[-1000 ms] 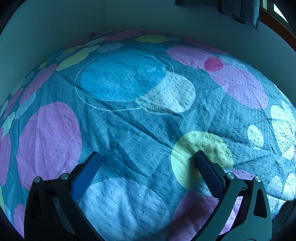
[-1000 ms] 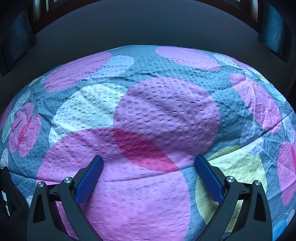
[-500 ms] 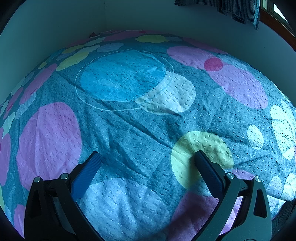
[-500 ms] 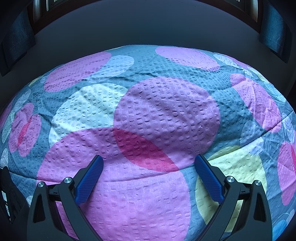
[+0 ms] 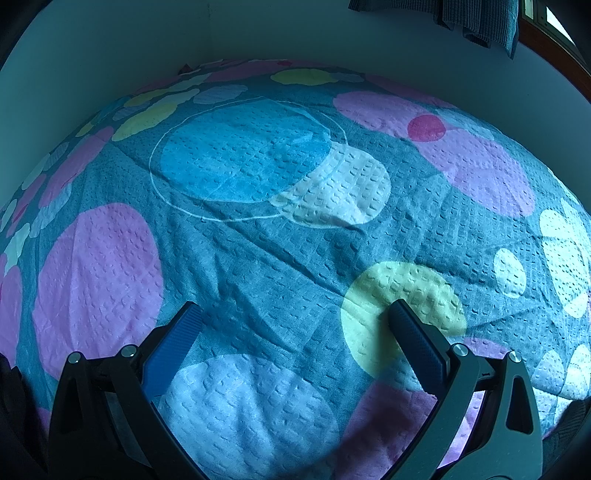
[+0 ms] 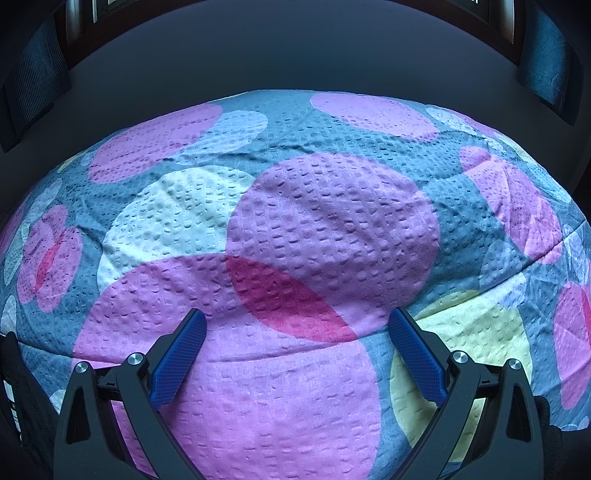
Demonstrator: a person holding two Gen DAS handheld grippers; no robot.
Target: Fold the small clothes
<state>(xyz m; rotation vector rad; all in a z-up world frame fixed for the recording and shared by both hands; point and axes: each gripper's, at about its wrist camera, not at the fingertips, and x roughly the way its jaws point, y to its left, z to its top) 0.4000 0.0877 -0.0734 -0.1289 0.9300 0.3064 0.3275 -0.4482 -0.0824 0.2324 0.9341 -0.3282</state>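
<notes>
- Left wrist view: a bed covered by a teal bedspread [image 5: 280,266] with big pink, yellow, white and blue circles fills the frame, running back to a pale wall [image 5: 147,48].
- A dark curtain [image 5: 461,18] hangs at the upper right, beside a wooden window frame.
- No small clothes show in either view; where they lie cannot be told.
- The left claw [image 5: 291,317] is released, spread wide over the bedspread, gripping nothing.
- The right claw [image 6: 293,321] is likewise released and empty, over overlapping pink circles at the bed's edge.
</notes>
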